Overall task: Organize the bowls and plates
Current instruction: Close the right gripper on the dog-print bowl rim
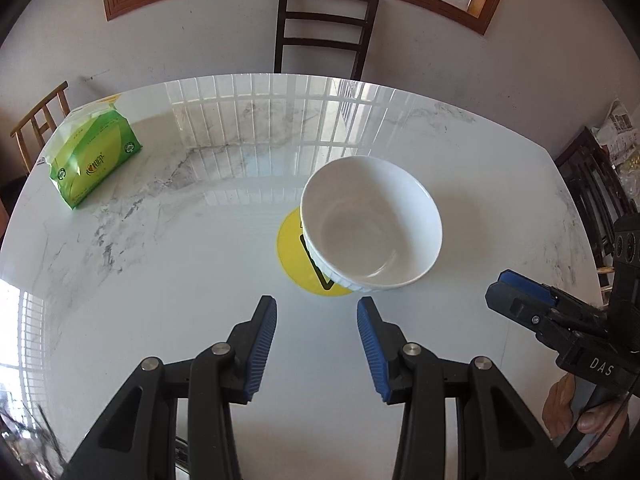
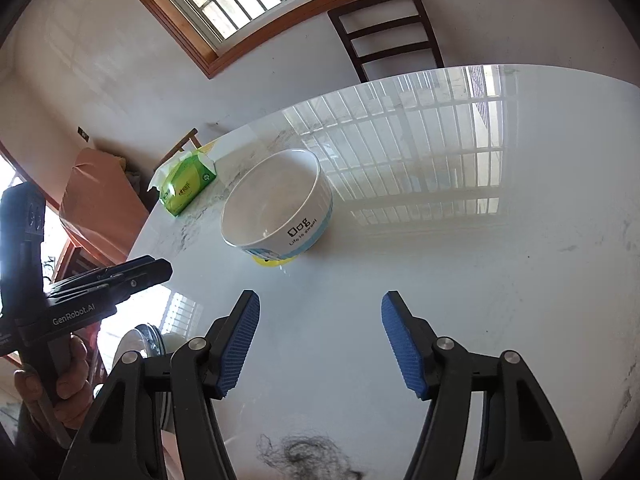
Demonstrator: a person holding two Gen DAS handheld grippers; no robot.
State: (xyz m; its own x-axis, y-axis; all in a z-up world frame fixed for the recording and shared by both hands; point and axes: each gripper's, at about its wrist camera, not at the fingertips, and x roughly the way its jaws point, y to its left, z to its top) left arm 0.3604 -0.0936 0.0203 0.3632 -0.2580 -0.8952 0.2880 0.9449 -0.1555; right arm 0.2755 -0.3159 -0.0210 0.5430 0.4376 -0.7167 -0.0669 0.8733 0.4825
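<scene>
The white marble-look table (image 1: pixel 168 280) fills the space ahead of both hand-held grippers, its glossy top carrying the reflection of the barred window. Beyond its far edge a dark slatted chair (image 1: pixel 324 28) stands against the wall. The white bowl (image 1: pixel 372 224) stands upright on the table, mouth up, just ahead and slightly right of the left hand-held gripper (image 1: pixel 316 308); being round it has no long axis, and its printed "Dog" lettering faces the right hand-held gripper (image 2: pixel 320 304), which sees it ahead and to its left. The bowl sits partly over a yellow round sticker (image 1: pixel 296 256) on the tabletop. A green tissue pack (image 1: pixel 94 156) lies well apart, far ahead-left of the left hand-held gripper, near the table's far corner. Both hand-held grippers hang with jaws spread wide and hold nothing; bare tabletop lies between each and the bowl. A tuft of dark hair (image 2: pixel 304 456) lies on the table under the right hand-held gripper.
</scene>
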